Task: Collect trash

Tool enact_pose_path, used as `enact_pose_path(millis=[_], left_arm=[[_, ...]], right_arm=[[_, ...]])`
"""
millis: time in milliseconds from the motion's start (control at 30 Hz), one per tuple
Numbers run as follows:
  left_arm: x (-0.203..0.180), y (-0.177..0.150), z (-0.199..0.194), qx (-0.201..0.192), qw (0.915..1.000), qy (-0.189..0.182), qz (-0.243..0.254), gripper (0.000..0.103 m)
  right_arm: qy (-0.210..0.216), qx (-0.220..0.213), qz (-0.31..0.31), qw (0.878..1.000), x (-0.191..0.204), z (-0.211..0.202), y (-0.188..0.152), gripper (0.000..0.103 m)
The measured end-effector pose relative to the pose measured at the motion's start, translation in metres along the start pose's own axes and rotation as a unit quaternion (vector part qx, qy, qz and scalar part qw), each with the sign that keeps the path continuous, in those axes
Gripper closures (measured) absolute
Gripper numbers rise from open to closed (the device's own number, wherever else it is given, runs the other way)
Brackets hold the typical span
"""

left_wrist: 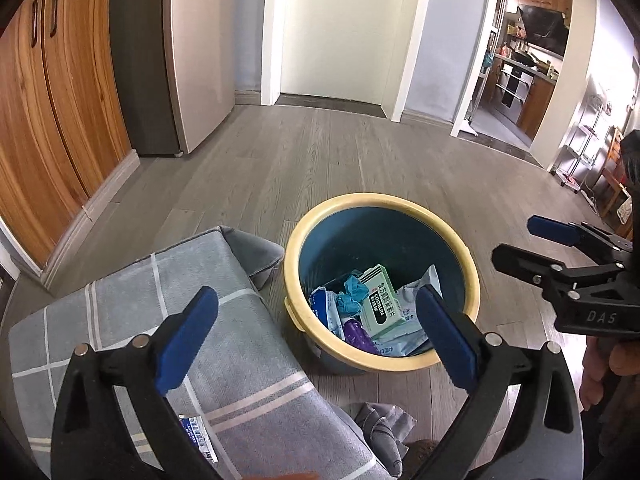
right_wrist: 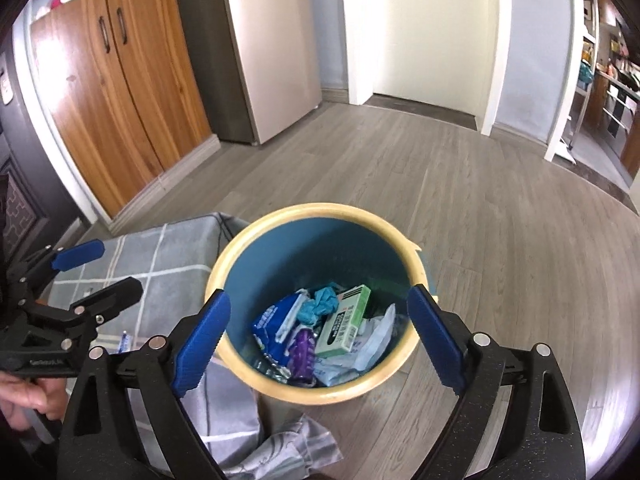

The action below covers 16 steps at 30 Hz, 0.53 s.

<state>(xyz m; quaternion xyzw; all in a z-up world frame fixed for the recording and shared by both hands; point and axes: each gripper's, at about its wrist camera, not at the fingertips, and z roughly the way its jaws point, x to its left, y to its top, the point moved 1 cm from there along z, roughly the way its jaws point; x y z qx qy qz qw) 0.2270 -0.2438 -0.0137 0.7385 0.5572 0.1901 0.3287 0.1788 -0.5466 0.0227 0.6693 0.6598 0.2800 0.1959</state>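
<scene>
A blue bin with a yellow rim (left_wrist: 384, 200) (right_wrist: 320, 210) stands on the wood floor. It holds a green box (left_wrist: 380, 304) (right_wrist: 344, 320), a crumpled blue glove (left_wrist: 352, 292) (right_wrist: 320, 304), a purple item (right_wrist: 302, 344) and several wrappers. My left gripper (left_wrist: 316, 340) is open and empty, over the gap between the bin and a grey checked cushion (left_wrist: 140, 320). My right gripper (right_wrist: 320, 334) hangs open and empty above the bin's mouth. Each gripper shows in the other's view (left_wrist: 520, 240) (right_wrist: 112, 268). A small blue-white sachet (left_wrist: 198, 436) (right_wrist: 125, 340) lies on the cushion.
A grey cloth (left_wrist: 384, 432) (right_wrist: 288, 440) lies crumpled on the floor below the bin. A fridge (left_wrist: 196, 60) and wooden cupboards (left_wrist: 60, 100) line the left wall. A pale door is straight ahead, a kitchen doorway (left_wrist: 524, 60) at right. A hand (right_wrist: 24, 396) holds the left gripper.
</scene>
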Motion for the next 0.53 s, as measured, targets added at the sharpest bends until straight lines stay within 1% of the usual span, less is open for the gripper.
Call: enact_pose_path(millis=[133,267,533], left_arm=[[-0.003,-0.003,-0.005,-0.013,0.9999,0.003,0.009,0.006],[-0.005,-0.004,-0.006,-0.014,0.9999,0.000,0.010,0.006],[-0.006,-0.008,-0.003,0.002,0.9999,-0.005,0.009,0.006]], right_arm=[[0.002,0.000,0.008,1.000,-0.004,-0.004,-0.008,0.013],[0.005,0.002,0.007,1.000,-0.005,-0.004,-0.014,0.013],[0.009,0.008,0.011,1.000,-0.006,-0.002,-0.018,0.011]])
